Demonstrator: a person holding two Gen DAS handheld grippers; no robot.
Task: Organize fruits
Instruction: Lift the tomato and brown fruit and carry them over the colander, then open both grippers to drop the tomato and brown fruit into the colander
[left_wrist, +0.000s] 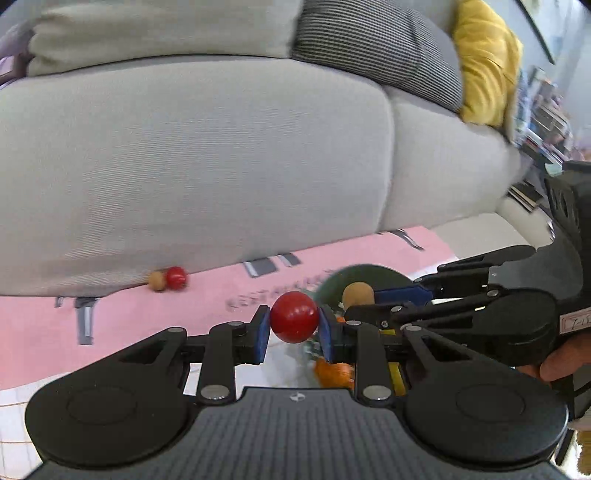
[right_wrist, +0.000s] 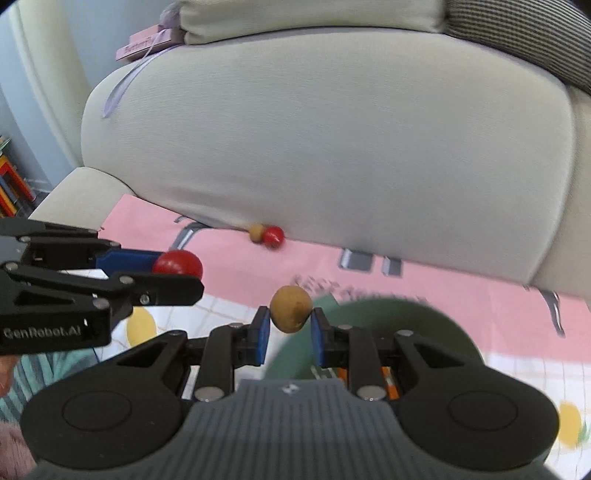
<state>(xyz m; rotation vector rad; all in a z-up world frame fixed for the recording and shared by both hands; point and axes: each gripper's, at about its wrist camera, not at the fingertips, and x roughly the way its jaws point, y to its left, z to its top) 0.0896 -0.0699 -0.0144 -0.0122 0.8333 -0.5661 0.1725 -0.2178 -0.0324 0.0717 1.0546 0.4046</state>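
My left gripper (left_wrist: 294, 326) is shut on a red round fruit (left_wrist: 294, 316) and holds it above the mat, left of a dark green bowl (left_wrist: 384, 275). My right gripper (right_wrist: 289, 326) is shut on a tan-brown fruit (right_wrist: 290, 309) above the green bowl's (right_wrist: 399, 321) left rim. The red fruit (right_wrist: 178, 263) and left gripper (right_wrist: 177, 275) show at the left of the right wrist view; the tan fruit (left_wrist: 357, 293) and right gripper (left_wrist: 364, 301) show in the left wrist view. A second tan fruit (left_wrist: 157, 280) and red fruit (left_wrist: 176, 277) lie together against the sofa base.
A grey sofa (left_wrist: 221, 155) with striped (left_wrist: 380, 51) and yellow (left_wrist: 484, 62) cushions fills the background. A pink play mat (right_wrist: 424, 295) covers the floor. Orange items (left_wrist: 332, 373) lie below the left gripper. Shelves with books (left_wrist: 546, 118) stand at the right.
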